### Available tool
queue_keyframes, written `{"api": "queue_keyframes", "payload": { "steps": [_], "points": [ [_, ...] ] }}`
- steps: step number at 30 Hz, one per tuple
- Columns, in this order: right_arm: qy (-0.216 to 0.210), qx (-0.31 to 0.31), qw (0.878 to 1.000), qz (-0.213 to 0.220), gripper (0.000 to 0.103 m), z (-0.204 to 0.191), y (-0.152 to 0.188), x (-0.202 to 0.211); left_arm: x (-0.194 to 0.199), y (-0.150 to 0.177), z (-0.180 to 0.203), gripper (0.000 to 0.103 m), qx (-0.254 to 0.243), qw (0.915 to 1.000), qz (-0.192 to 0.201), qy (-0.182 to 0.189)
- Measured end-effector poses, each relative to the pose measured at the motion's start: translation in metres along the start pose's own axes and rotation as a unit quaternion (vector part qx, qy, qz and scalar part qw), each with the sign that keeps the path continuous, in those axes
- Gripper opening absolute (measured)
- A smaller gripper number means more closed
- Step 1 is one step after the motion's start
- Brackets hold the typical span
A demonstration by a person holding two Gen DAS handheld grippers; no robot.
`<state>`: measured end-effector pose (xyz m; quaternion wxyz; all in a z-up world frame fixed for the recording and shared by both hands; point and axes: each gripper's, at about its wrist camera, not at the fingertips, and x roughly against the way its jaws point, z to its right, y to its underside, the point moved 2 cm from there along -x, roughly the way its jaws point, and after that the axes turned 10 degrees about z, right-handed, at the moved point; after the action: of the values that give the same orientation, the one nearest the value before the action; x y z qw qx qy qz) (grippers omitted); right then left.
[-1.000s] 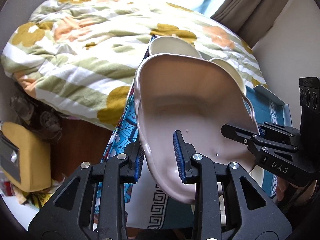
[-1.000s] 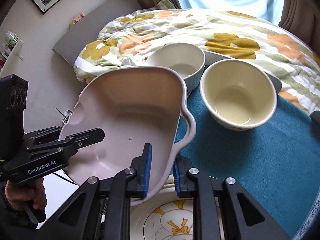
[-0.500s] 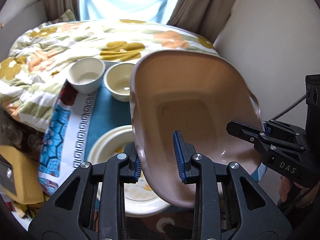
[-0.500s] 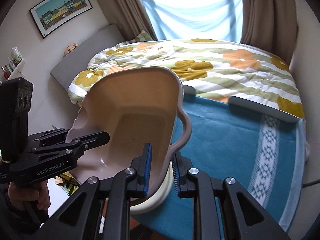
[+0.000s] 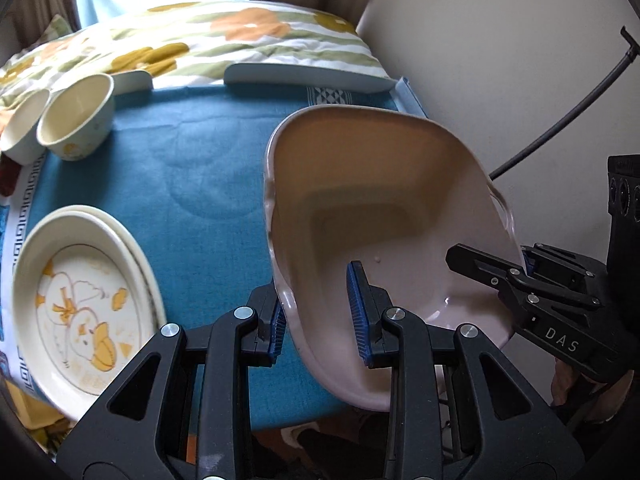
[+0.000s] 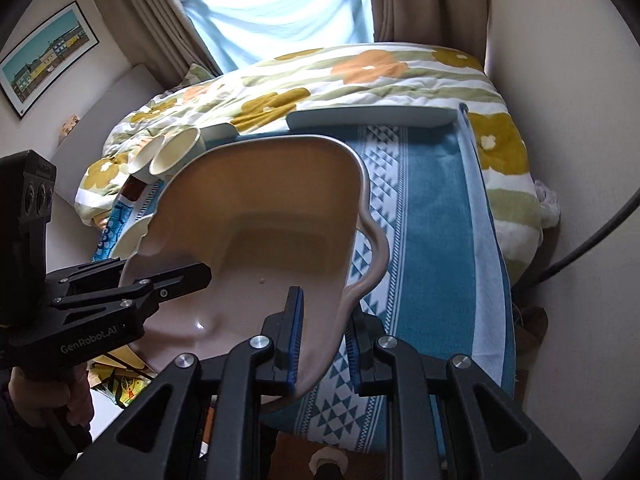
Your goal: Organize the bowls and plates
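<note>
pink dish (image 5: pixel 384 216) carried right of bowls (image 5: pixel 74 120) | both jaws pinching rim (airborne)

Both grippers are black plastic with silver screws and ribbed blue pads. The left gripper (image 5: pixel 318 314) reads "GenRobot.AI"; the right gripper (image 6: pixel 322 334) reads "DAS".

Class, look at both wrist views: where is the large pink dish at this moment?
The pink dish is held tilted in the air over the right part of the blue tablecloth, clamped at opposite rims by the left gripper and right gripper, away from the duck plate.
</note>
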<state>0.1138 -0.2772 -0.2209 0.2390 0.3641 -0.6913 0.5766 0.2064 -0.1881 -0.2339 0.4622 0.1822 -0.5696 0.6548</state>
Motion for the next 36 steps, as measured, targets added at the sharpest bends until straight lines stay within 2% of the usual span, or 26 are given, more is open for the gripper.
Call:
{"api": "queue_keyframes", "payload": {
  "steps": [6, 11, 22, 24, 26, 27, 28, 29, 30, 31, 32, 36],
  "points": [
    [0.011, -0.015, 1.0, -0.017, 0.018, 0.029, 0.023, -0.029, -0.037, 0.017, 0.01, 0.025, -0.018, 0.9997, -0.015, -0.007],
    [0.011, -0.027, 0.999, -0.017, 0.018, 0.037, 0.032, -0.039, -0.057, 0.026, 0.009, 0.025, -0.025, 0.9992, -0.027, -0.016],
    [0.005, -0.042, 0.999, -0.014, 0.018, 0.043, 0.038, -0.044, -0.065, 0.028, 0.012, 0.025, -0.05, 0.9973, -0.024, -0.048],
    [0.007, -0.045, 0.999, -0.014, 0.018, 0.044, 0.038, -0.044, -0.069, 0.026, 0.013, 0.025, -0.046, 0.9975, -0.033, -0.042],
    [0.009, -0.045, 0.999, -0.019, 0.024, 0.045, 0.038, -0.045, -0.068, 0.026, 0.012, 0.026, -0.037, 0.9982, -0.035, -0.033],
    [0.008, -0.048, 0.999, -0.019, 0.033, 0.045, 0.038, -0.046, -0.069, 0.026, 0.012, 0.026, -0.037, 0.9981, -0.036, -0.034],
    [0.005, -0.052, 0.999, -0.017, 0.046, 0.045, 0.038, -0.045, -0.07, 0.026, 0.012, 0.029, -0.039, 0.9978, -0.038, -0.036],
    [0.004, -0.058, 0.998, -0.012, 0.05, 0.047, 0.038, -0.044, -0.07, 0.026, 0.012, 0.038, -0.042, 0.9975, -0.038, -0.041],
    [0.002, -0.065, 0.998, -0.007, 0.05, 0.048, 0.038, -0.043, -0.069, 0.026, 0.013, 0.046, -0.045, 0.9973, -0.038, -0.044],
    [0.0, -0.072, 0.997, -0.004, 0.05, 0.049, 0.038, -0.042, -0.067, 0.026, 0.013, 0.061, -0.046, 0.9974, -0.033, -0.045],
    [-0.001, -0.078, 0.997, -0.001, 0.05, 0.051, 0.037, -0.04, -0.064, 0.026, 0.013, 0.067, -0.046, 0.9975, -0.027, -0.047],
    [0.007, -0.088, 0.996, 0.013, 0.05, 0.054, 0.033, -0.025, -0.047, 0.023, 0.01, 0.067, -0.035, 0.9977, -0.023, -0.052]
  ]
}}
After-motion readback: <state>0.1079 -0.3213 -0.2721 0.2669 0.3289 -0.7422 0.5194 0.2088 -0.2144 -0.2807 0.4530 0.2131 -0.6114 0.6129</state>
